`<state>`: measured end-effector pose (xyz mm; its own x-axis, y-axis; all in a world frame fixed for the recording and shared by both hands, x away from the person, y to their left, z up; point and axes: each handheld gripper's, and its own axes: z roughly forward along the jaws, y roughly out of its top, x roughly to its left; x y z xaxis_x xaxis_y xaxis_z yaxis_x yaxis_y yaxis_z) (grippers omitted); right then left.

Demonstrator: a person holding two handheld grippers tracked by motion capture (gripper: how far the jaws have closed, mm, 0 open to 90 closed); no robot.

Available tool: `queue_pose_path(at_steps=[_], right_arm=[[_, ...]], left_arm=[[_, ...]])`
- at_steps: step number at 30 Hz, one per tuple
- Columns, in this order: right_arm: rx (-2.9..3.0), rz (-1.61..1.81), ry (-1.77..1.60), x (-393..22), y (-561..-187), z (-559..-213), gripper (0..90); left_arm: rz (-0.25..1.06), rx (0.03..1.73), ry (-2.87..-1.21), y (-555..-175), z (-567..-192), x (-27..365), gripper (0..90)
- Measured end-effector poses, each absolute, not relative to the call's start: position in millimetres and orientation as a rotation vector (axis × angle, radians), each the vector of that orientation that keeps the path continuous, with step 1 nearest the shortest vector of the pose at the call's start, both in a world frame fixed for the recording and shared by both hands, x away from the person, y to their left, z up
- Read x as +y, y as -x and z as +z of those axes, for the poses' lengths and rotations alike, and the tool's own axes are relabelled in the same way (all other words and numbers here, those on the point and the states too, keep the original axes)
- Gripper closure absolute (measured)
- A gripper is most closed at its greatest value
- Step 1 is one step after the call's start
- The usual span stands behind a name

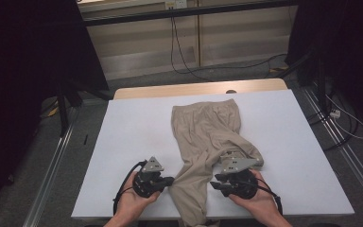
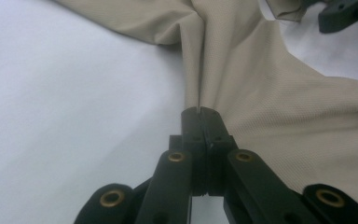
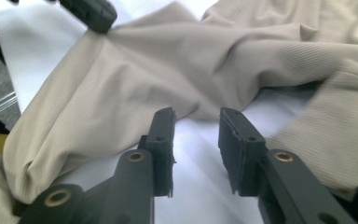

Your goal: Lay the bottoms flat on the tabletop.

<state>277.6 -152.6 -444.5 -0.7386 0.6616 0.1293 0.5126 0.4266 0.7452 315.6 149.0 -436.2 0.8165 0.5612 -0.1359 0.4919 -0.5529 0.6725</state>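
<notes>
Beige ribbed trousers (image 1: pixel 208 137) pinched by left gripper (image 2: pixel 199 111).

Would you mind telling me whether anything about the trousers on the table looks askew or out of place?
Yes. The beige trousers lie unevenly on the white table: one leg trails over the near edge, the other is bunched up short by the right tongs. The left tongs pinch a ridge of fabric. Nothing looks torn or stained.

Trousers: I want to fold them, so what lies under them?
The trousers lie on a white table, one leg hanging over the near edge. The left gripper pinches the cloth. Anything beneath the cloth is covered.
</notes>
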Motion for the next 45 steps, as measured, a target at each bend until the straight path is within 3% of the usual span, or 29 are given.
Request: queue_pose_path(at_steps=[5,9,14,18,25,29,32,33,35,37,38,45], right_arm=[[2.567,1.214,-0.966,-134,-277,-448,73.5],[2.579,1.200,-0.916,-121,-282,-450,70.0],[2.578,1.234,-0.918,-118,-286,-451,68.0],[2.562,1.282,-0.889,-113,-286,-448,67.9],[2.584,1.247,-0.854,-102,-287,-453,56.3],[2.579,1.207,-0.861,-98,-286,-455,40.8],[2.570,1.169,-0.846,-93,-287,-461,40.0],[2.560,1.173,-0.834,-92,-287,-462,40.6],[2.558,1.163,-0.821,-89,-288,-461,49.9],[2.564,1.151,-0.802,-90,-287,-459,77.3],[2.579,1.152,-0.823,-94,-287,-457,84.5],[2.610,1.112,-0.887,-129,-276,-451,86.3]], left_arm=[[0.201,0.824,-2.298,-323,-439,156,90.0],[0.235,0.914,-2.272,-335,-437,167,90.0],[0.121,0.902,-2.242,-341,-443,168,89.9],[0.155,0.894,-2.266,-336,-442,163,89.5],[0.178,1.028,-2.215,-347,-442,177,90.0],[0.192,1.017,-2.229,-347,-444,175,89.9],[0.182,1.003,-2.227,-346,-444,175,89.5],[0.181,1.002,-2.227,-346,-444,174,89.4],[0.163,0.988,-2.232,-345,-444,174,89.1],[0.157,0.970,-2.224,-344,-444,173,89.0],[0.155,0.968,-2.228,-343,-444,172,89.0],[0.078,0.902,-2.232,-335,-445,164,89.0]])
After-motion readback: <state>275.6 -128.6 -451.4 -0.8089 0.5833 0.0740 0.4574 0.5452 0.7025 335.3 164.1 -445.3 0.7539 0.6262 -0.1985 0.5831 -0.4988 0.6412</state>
